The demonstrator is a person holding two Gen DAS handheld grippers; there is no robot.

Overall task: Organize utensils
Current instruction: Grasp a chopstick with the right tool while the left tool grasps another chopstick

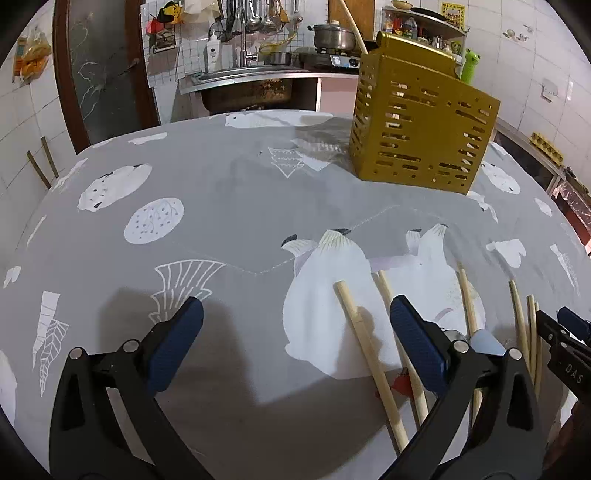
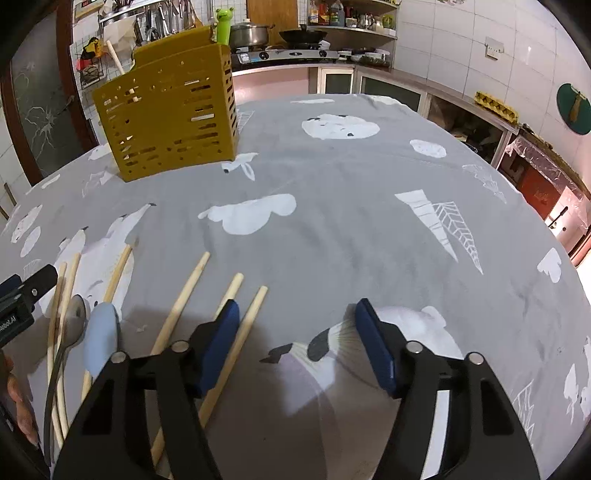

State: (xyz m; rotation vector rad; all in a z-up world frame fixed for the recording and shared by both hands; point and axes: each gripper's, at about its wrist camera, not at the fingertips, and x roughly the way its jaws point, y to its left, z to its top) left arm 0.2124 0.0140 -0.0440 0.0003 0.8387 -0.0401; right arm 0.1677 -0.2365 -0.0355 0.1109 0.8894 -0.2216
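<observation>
A grey tablecloth [image 1: 229, 206] printed with white animals fills mid-frame; upper background shows a sink [image 1: 236, 75] and steel pot [image 2: 248, 34].

I count one perforated mustard-yellow plastic utensil caddy [image 2: 166, 107], one shiny metal spoon [image 2: 72, 325], one pale blue spoon [image 2: 101, 339]. Loose light wooden chopsticks [image 2: 181, 301] on the cloth: at least seven in the right wrist view; the far-left bundle overlaps, so I can't fix the total.

A grey printed tablecloth [image 2: 332, 177] carries a gold slotted holder [image 2: 166, 110], scattered chopsticks [image 2: 184, 295] and a spoon [image 2: 72, 325].
</observation>
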